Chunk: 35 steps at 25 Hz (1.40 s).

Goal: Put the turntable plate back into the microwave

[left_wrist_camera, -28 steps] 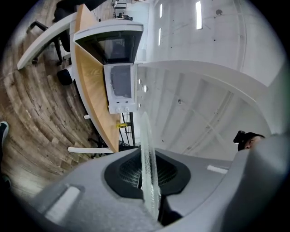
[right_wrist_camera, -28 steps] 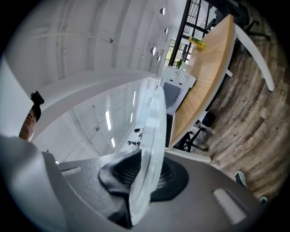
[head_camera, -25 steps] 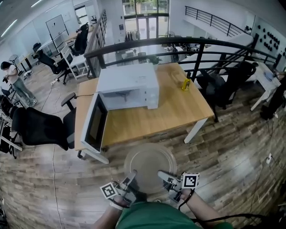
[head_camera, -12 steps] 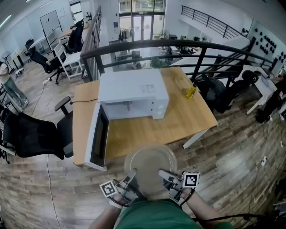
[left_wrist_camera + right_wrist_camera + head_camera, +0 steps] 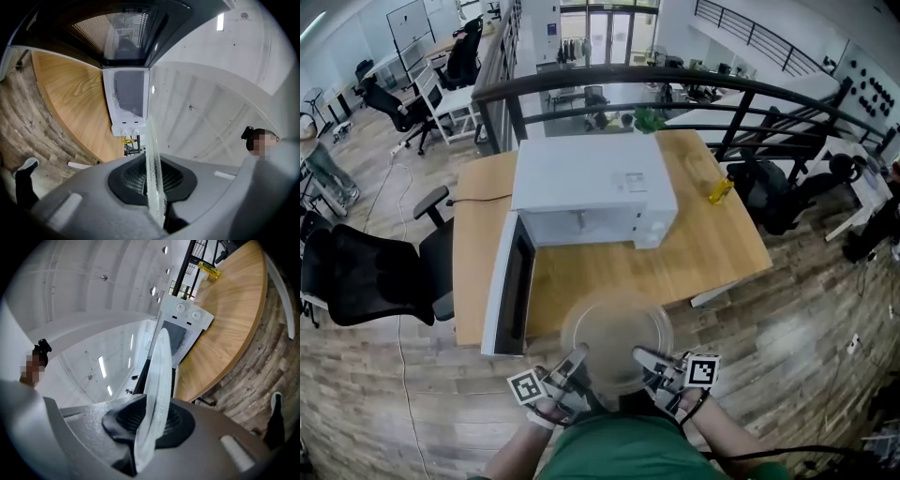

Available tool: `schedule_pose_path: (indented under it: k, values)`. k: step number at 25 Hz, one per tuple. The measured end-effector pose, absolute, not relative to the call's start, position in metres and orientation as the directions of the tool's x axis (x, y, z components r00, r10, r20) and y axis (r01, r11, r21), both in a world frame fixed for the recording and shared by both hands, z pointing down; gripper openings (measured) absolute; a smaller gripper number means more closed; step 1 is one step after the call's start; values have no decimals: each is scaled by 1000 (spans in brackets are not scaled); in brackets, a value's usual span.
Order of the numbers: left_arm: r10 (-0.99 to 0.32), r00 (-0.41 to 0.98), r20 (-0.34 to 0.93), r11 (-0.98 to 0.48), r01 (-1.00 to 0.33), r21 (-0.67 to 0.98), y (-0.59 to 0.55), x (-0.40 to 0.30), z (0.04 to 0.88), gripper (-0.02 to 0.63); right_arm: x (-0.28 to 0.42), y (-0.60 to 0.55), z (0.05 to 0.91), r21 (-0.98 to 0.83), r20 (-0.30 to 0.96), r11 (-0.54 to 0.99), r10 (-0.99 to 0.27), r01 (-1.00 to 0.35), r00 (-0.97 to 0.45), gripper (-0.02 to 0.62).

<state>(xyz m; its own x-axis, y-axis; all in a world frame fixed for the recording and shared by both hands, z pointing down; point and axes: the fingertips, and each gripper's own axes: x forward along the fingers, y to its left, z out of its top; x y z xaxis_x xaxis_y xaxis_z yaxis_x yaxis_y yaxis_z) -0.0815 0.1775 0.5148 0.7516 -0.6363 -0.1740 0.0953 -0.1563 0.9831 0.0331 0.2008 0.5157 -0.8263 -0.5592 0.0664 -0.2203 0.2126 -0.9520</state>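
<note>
The clear glass turntable plate is carried level in front of me, over the near edge of the wooden table. My left gripper is shut on the plate's near left rim, and my right gripper is shut on its near right rim. In the left gripper view the plate's edge stands between the jaws; in the right gripper view the plate does too. The white microwave sits on the table with its door swung open toward me at the left.
A yellow bottle stands at the table's right side. A black office chair is left of the table, a black railing runs behind it, and another black chair is at the right. Wood floor lies around me.
I have come closer to the table with the plate in both grippers. The microwave and its open door look larger and nearer, and the plate now overlaps the table's near edge.
</note>
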Motion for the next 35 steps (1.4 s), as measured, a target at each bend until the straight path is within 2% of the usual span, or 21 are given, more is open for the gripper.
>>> schedule_pose_path:
  k: [7,21,28,35]
  values:
    - [-708,694,-134,-127,62,990,120,-80,523,34,33,134,529,-965,32,210,-500,-157,-866,52]
    - [-826,561,-45,-86,-46,995,1,-51,561,35,69,1,571,-976,64,170,-364,-134,-929,54]
    - [-861,509,0,-47,-80,996,-29,-68,589,40,49,-32,596,-984,58,144,-319,-109,-946,54]
    - [-865,500,29,-13,-80,997,-57,-88,611,40,31,-59,622,-982,108,115,-323,-152,-940,58]
